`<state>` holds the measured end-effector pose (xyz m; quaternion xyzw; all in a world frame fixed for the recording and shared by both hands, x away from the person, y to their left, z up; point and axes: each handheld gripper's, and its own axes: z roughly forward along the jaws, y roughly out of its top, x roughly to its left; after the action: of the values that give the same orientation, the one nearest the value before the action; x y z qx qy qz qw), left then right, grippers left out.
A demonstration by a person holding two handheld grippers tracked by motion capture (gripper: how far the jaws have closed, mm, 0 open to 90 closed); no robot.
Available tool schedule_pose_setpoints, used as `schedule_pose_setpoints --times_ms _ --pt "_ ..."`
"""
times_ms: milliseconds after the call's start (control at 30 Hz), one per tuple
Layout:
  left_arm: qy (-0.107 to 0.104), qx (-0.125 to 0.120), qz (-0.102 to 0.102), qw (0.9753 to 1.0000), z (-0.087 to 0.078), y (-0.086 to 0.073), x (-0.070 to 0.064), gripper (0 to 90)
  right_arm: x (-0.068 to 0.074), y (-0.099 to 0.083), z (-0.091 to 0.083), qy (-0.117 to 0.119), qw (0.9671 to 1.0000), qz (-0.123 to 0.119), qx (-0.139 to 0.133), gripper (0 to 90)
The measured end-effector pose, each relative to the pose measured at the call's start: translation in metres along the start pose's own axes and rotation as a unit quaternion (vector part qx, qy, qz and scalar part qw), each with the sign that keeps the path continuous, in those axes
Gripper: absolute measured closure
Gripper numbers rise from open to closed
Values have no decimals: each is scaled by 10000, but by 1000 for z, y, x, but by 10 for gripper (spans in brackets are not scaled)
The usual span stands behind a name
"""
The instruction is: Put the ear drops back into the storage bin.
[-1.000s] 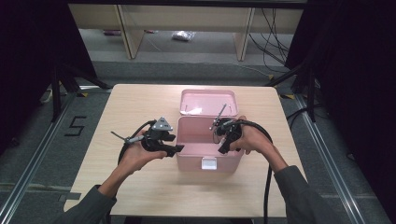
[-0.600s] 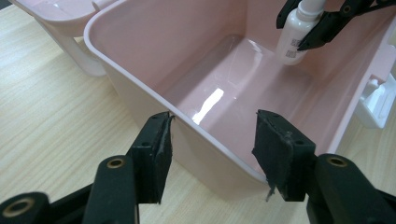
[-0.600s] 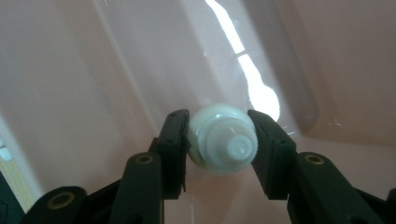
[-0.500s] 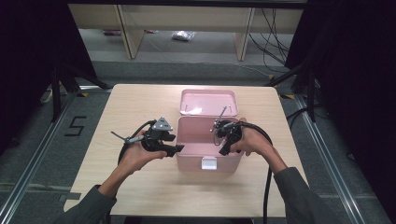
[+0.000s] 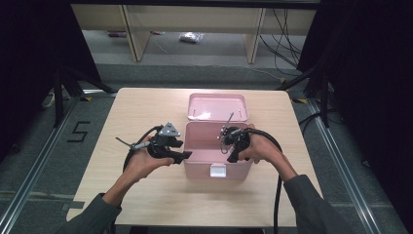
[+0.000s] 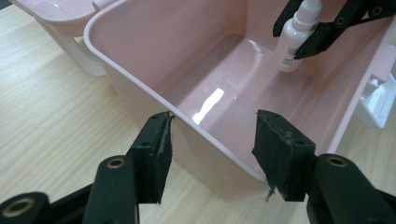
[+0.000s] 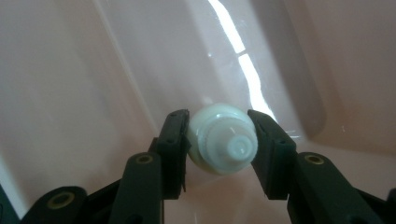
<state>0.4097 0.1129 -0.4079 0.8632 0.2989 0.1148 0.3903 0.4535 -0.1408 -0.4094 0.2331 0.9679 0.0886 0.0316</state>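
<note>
A small white bottle (image 7: pixel 223 139) is clamped between the 2 jaws of the right gripper (image 5: pixel 233 142) and is held upright inside the open pink box (image 5: pixel 196 146), low over its floor. The left gripper (image 6: pixel 212 151) is held open, with the box's near wall between its jaws. The box stands on the tabletop (image 5: pixel 141 107), its lid (image 5: pixel 216 107) folded back.

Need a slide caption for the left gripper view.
Open left gripper straddles pink box rim; right gripper holds white bottle inside.
</note>
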Motion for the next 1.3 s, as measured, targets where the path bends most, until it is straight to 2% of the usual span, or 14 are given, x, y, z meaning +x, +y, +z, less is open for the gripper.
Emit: schedule_pose_setpoints --times_ms 67,133,367,567,600,633,733,800,867,900,1067,1200,1267,1300 --pt "1 3 5 10000 0 0 0 461 -2 1 1 -17 9999 -152 -38 604" --pt "-2 -3 -6 10000 0 0 0 461 0 1 2 5 10000 -23 4 604" --pt "-4 -3 -6 10000 0 0 0 461 -4 0 7 31 9998 -178 41 604" --pt "-12 -5 -3 10000 0 0 0 461 -3 1 9 62 9999 13 140 603" --pt "-13 -7 -4 10000 0 0 0 461 -5 1 10 21 9999 -132 92 603" --pt "-47 -11 -6 10000 0 0 0 461 -3 1 11 35 9999 19 139 603" --pt "-47 -22 -11 10000 0 0 0 461 -6 1 14 21 9998 -151 96 603" --pt "-47 -22 -9 10000 0 0 0 460 -4 1 15 90 9998 7 190 603" --pt "-44 -24 -13 10000 0 0 0 460 -6 0 18 68 9998 -134 112 603" --pt "-46 -23 -15 10000 0 0 0 460 -3 0 18 109 9997 75 185 603" --pt "-52 -37 -16 10000 0 0 0 456 -6 0 20 106 9998 -82 158 603" --pt "-56 -45 -22 10000 0 0 0 453 -4 -1 21 126 9997 55 189 601" --pt "-57 -41 -15 10000 0 0 0 451 -7 -1 21 158 9997 -90 140 601" --pt "-54 -42 -16 10000 0 0 0 449 -5 -1 19 155 9997 58 164 601"
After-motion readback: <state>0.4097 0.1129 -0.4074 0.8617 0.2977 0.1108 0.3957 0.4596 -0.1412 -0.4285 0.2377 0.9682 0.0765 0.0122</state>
